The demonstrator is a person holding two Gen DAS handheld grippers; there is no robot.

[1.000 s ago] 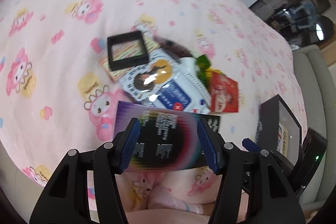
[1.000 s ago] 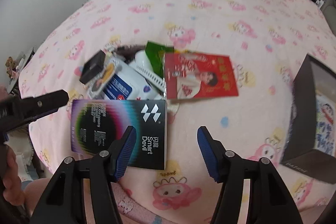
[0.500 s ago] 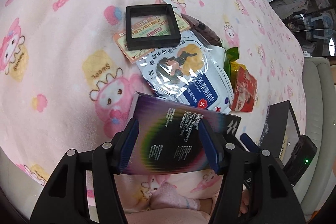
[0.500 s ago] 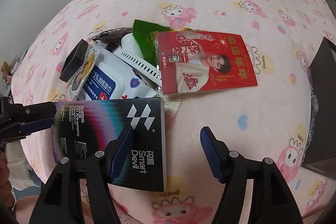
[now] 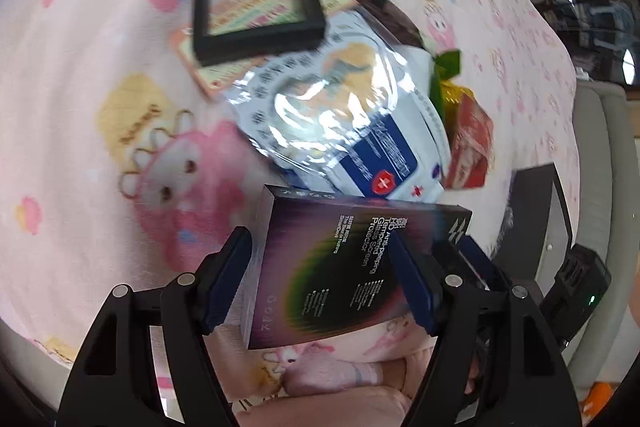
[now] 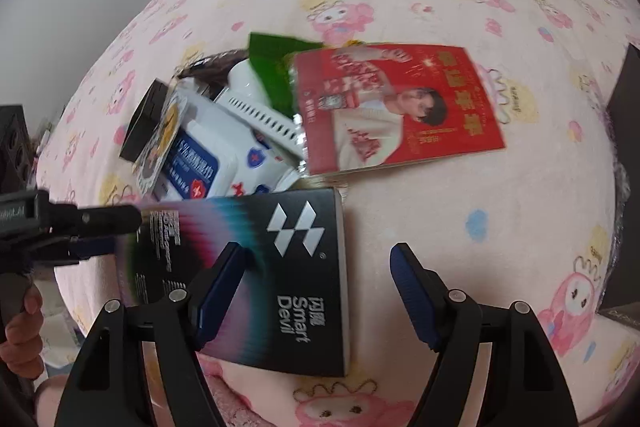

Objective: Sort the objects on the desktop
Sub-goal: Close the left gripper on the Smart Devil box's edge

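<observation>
A dark screen-protector box (image 5: 340, 267) with a rainbow print and "Smart Devil" lettering (image 6: 280, 267) lies flat at the near edge of the pink cartoon blanket (image 5: 80, 107). My left gripper (image 5: 320, 251) hovers over its left part. The jaws are opening: one finger stands just off the box's edge and the other over its top, neither pressing. My right gripper (image 6: 318, 255) straddles the box's right edge, jaws opening, with its left finger above the lid and its right finger over bare blanket (image 6: 480, 187). The left gripper's fingers (image 6: 100, 223) show at the box's far end.
Behind the box lies a pile: a black square frame case (image 5: 256, 7) on an orange card, a wet-wipes pack (image 5: 352, 131), a white slotted item (image 6: 256, 103), a green packet (image 6: 276, 67) and a red packet (image 6: 400, 107). A dark box (image 5: 532, 219) stands at the right.
Both grippers have sunk closer to the screen-protector box and tilted further down. Both pairs of jaws have spread wider. The box has stayed flat on the blanket.
</observation>
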